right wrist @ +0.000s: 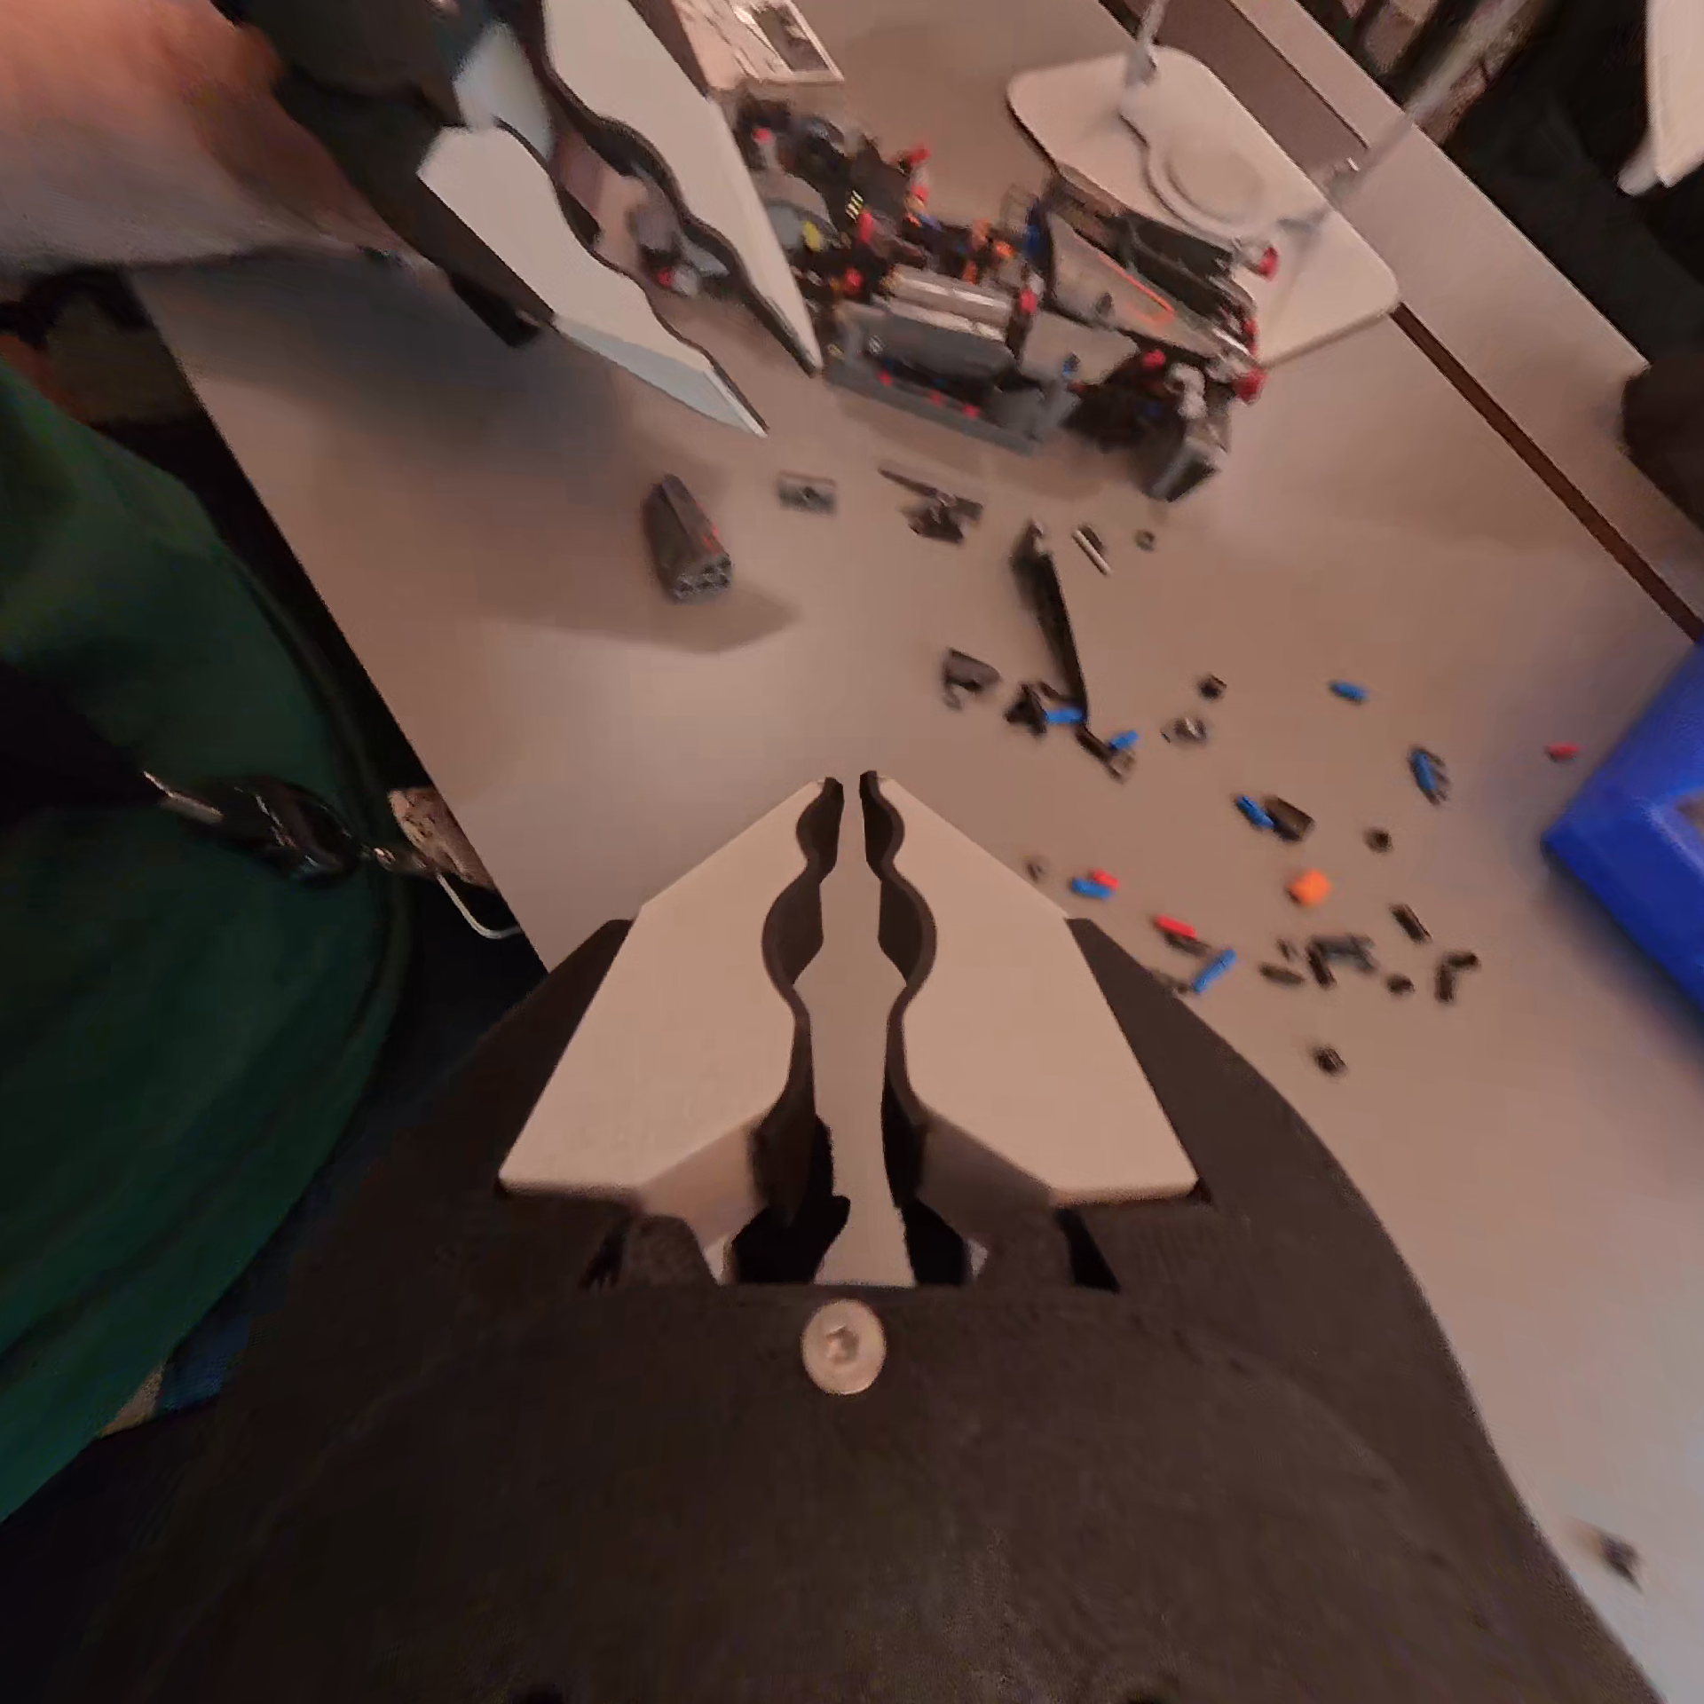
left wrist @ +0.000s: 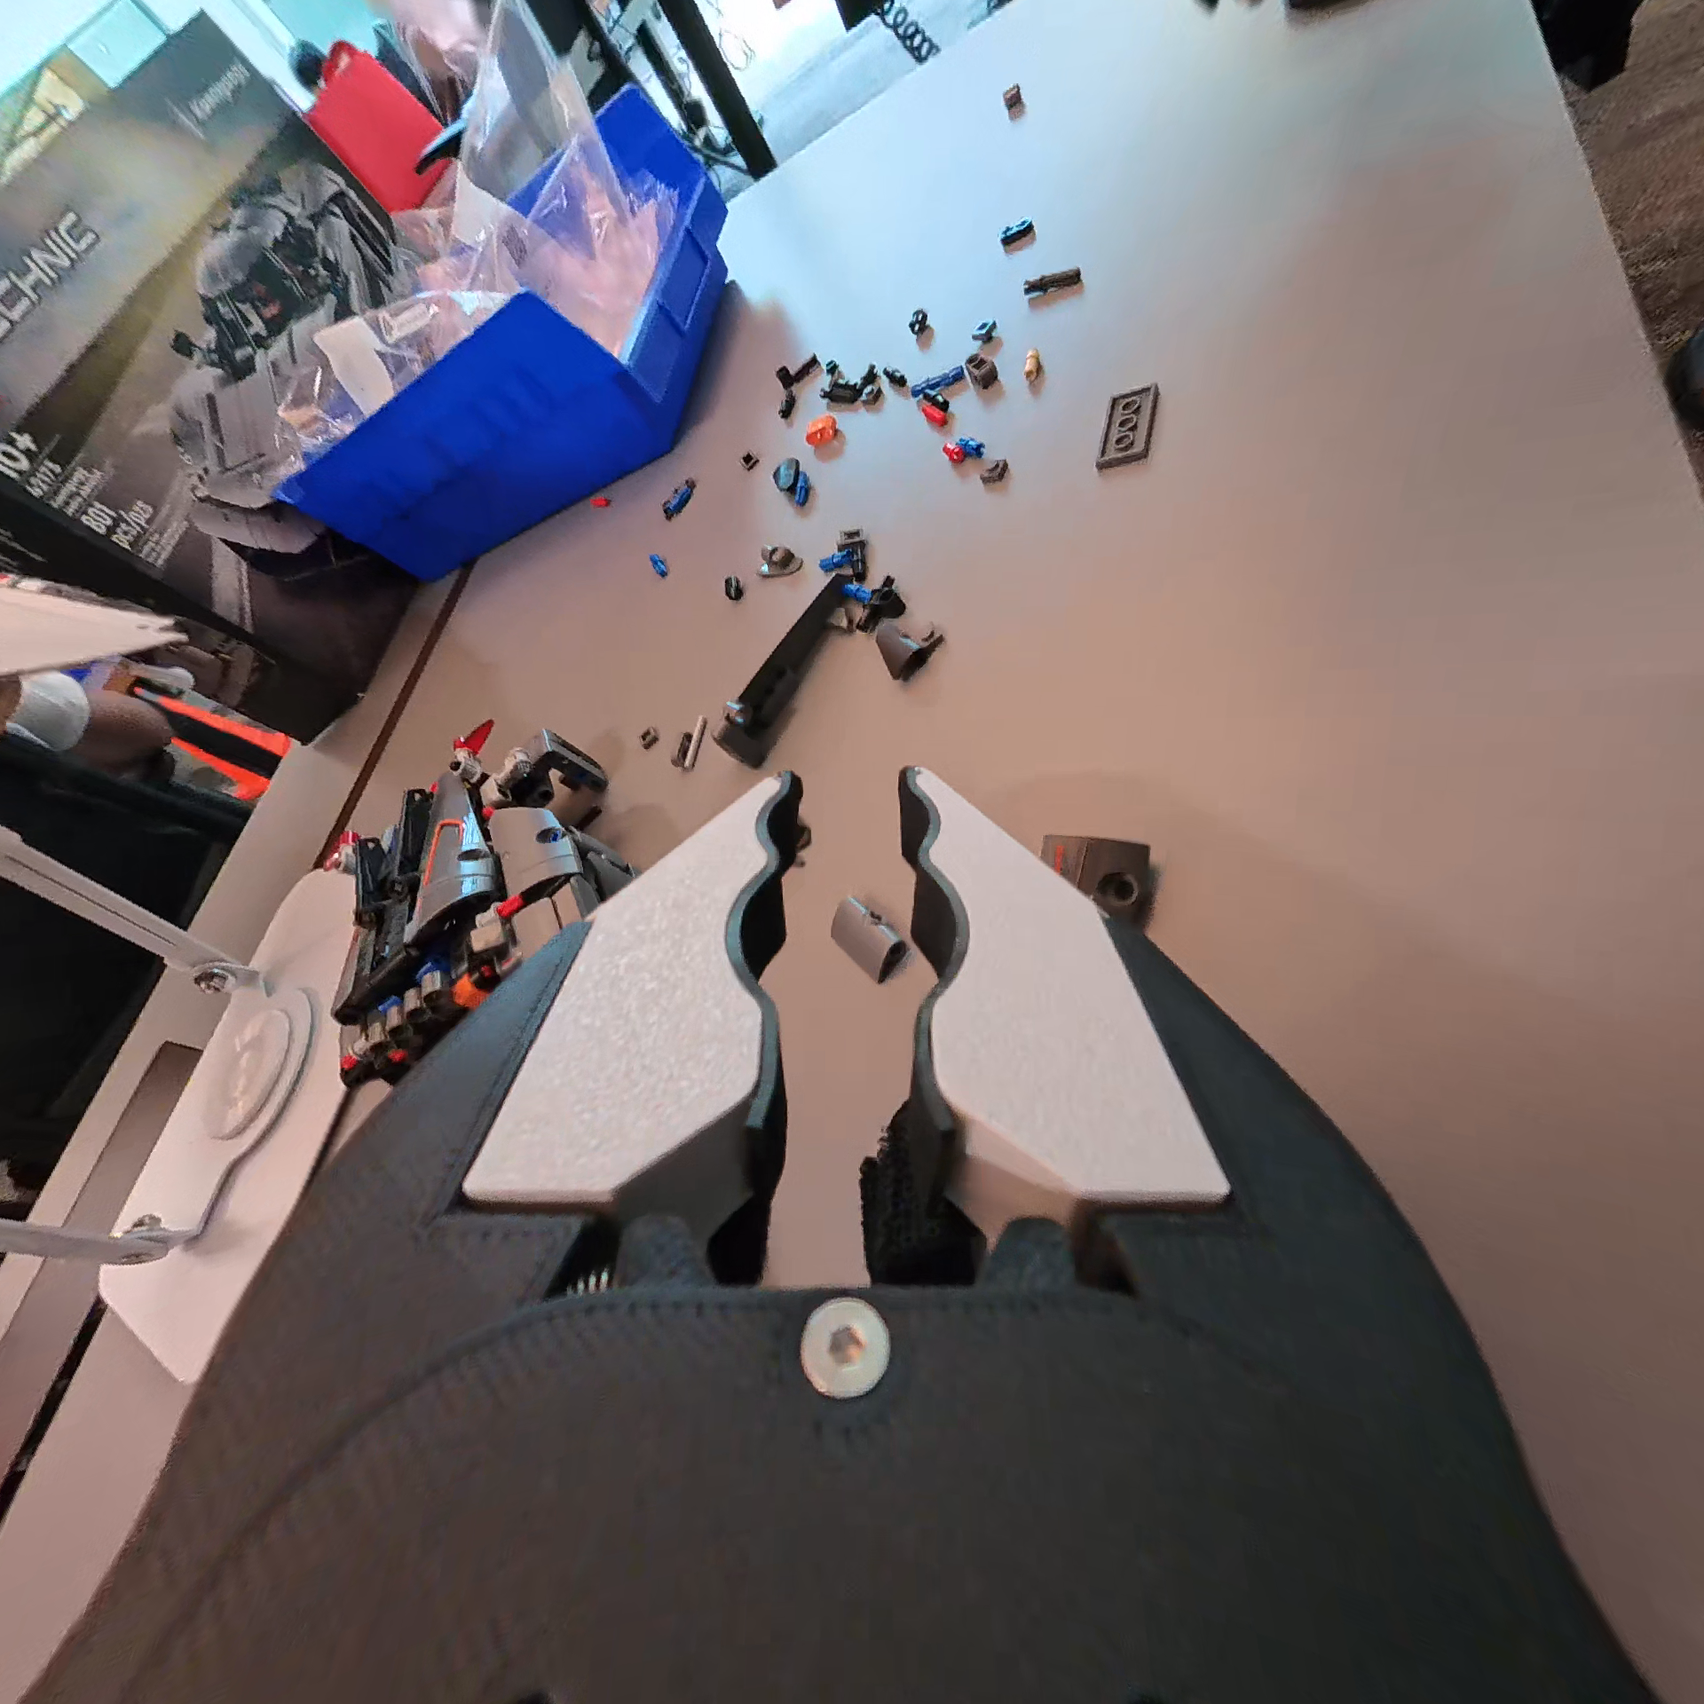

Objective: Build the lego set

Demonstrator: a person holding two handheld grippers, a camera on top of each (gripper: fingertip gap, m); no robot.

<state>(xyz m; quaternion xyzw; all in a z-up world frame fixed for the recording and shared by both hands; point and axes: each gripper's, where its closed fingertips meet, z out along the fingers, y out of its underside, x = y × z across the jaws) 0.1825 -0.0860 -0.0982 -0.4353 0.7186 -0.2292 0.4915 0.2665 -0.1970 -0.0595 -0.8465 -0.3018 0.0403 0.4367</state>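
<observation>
Left gripper (left wrist: 850, 784) fingers spread, empty, low over bench (left wrist: 1291, 830); small grey piece (left wrist: 869, 937) lies between them. Right gripper (right wrist: 851, 784) fingers nearly closed, empty. Part-built lego model (right wrist: 1005, 304) upper centre; loose pieces (right wrist: 1291, 885) right.

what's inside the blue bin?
Blue bin holds crumpled clear plastic bags that stick up above its rim. Whether parts lie beneath them cannot be seen; the bags and bin walls cover the bottom.
</observation>
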